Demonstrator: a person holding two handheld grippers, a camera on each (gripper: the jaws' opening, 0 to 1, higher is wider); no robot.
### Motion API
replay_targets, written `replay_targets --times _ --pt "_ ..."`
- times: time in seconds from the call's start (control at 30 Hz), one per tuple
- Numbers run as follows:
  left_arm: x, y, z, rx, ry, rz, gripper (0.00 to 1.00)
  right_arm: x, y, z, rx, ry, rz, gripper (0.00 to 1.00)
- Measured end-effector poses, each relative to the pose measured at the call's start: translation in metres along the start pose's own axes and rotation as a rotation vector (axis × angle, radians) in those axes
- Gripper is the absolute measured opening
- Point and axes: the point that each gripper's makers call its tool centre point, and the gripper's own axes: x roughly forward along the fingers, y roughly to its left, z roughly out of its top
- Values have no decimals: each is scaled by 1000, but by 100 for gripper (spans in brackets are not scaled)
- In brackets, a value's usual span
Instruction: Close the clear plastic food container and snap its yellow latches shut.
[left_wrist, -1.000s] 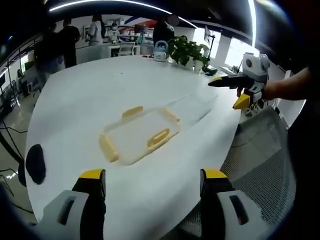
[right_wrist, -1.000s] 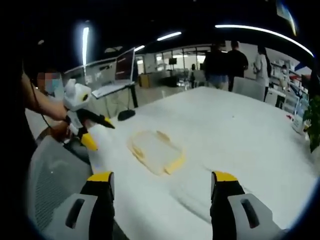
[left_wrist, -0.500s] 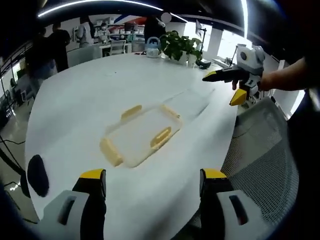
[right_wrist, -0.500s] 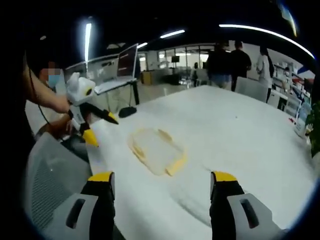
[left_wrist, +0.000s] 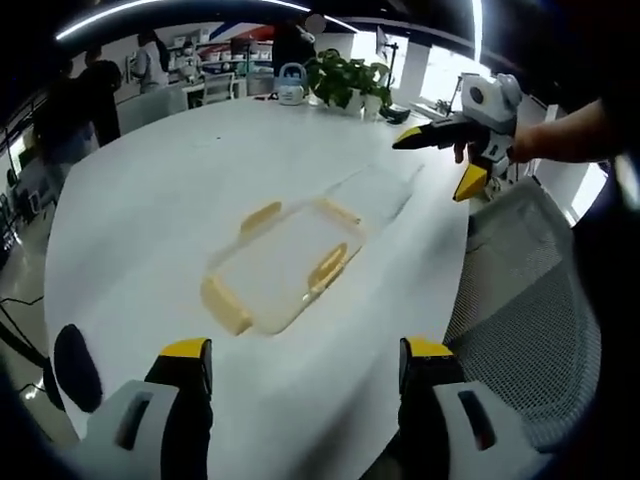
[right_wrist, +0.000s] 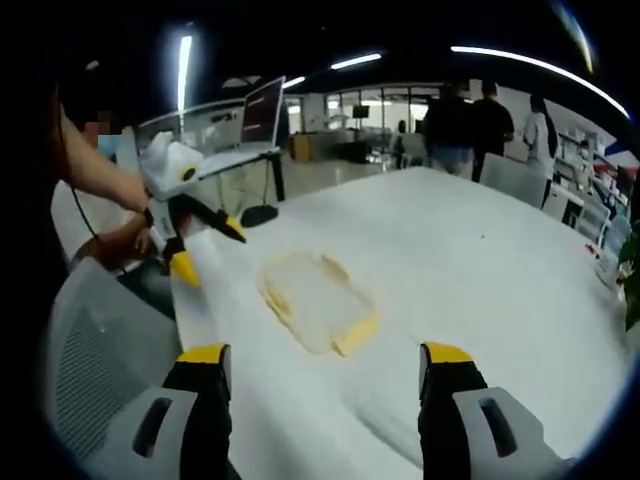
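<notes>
A clear plastic lid-like piece (left_wrist: 285, 262) with yellow latches on its sides lies flat on the white table (left_wrist: 170, 170). Just beyond it rests a faint clear shape (left_wrist: 378, 190), too transparent to make out. My left gripper (left_wrist: 308, 350) hovers open above the table's near edge, short of the piece. My right gripper (left_wrist: 432, 165) is held open in the air past the table's right edge. In the right gripper view the same latched piece (right_wrist: 315, 300) lies ahead of my right gripper (right_wrist: 325, 352), with my left gripper (right_wrist: 212, 254) open at the left.
A grey mesh chair (left_wrist: 520, 300) stands at the table's edge, also seen as the chair (right_wrist: 100, 370). A potted plant (left_wrist: 345, 80) sits at the far end. A black object (left_wrist: 75, 365) is by the left rim. People (right_wrist: 465, 125) stand beyond the table.
Both views have shifted a little with the hands, and the latched piece now looks slightly nearer. It has not moved on the table. Both grippers stay open.
</notes>
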Motion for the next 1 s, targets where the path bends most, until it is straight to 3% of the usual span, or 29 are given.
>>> replay_targets --times 1.0 --pt "11 26 -2 124 87 -58 75 20 -6 -1 -102 79 61 74"
